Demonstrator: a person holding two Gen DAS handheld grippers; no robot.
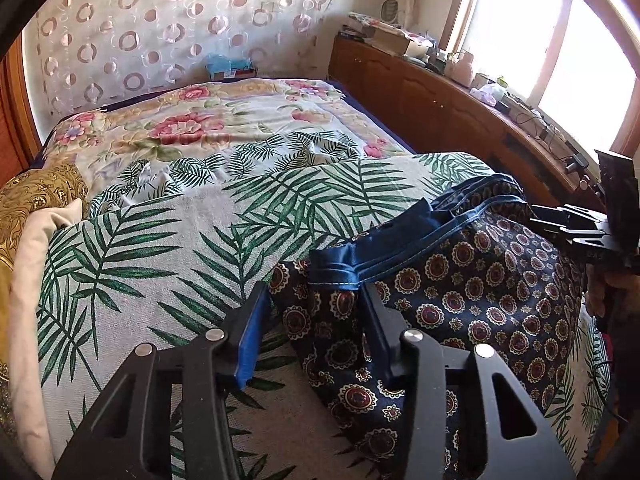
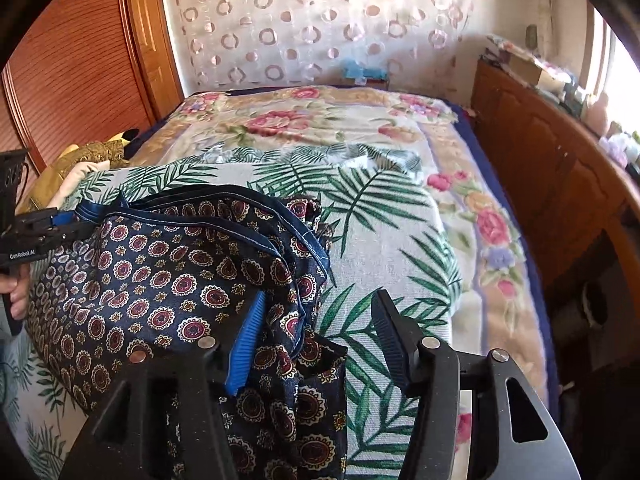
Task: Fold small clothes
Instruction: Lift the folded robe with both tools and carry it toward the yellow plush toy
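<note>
While sunlight came through the window [image 1: 532, 40], the bed [image 1: 248, 120] filled most of both views, covered by a floral blanket [image 2: 288, 120] and, nearer the cameras, a palm-leaf sheet [image 1: 168, 240]. A wooden cabinet [image 1: 420, 96] cluttered on top ran along the bed's window side, a patterned curtain [image 1: 160, 20] hung behind the bed, and a wooden door [image 2: 80, 60] stood on the other side. On the palm-leaf sheet lay the small garment [image 1: 472, 280], dark navy with round medallion print and a blue waistband [image 1: 340, 268], bunched and rumpled at the near edge of the bed. The left gripper [image 1: 316, 304] pointed down at the garment's waistband end; its jaws stood apart, with cloth lying between them, and the pads did not visibly press on it. The right gripper [image 2: 318, 312] was at the garment's other end, its jaws likewise apart, a fold of the printed cloth beside the blue pad of the left-hand finger [image 2: 248, 340] and the other finger over bare sheet. A person's hand [image 2: 18, 292] holding the left gripper's handle showed at the edge of the right wrist view.
</note>
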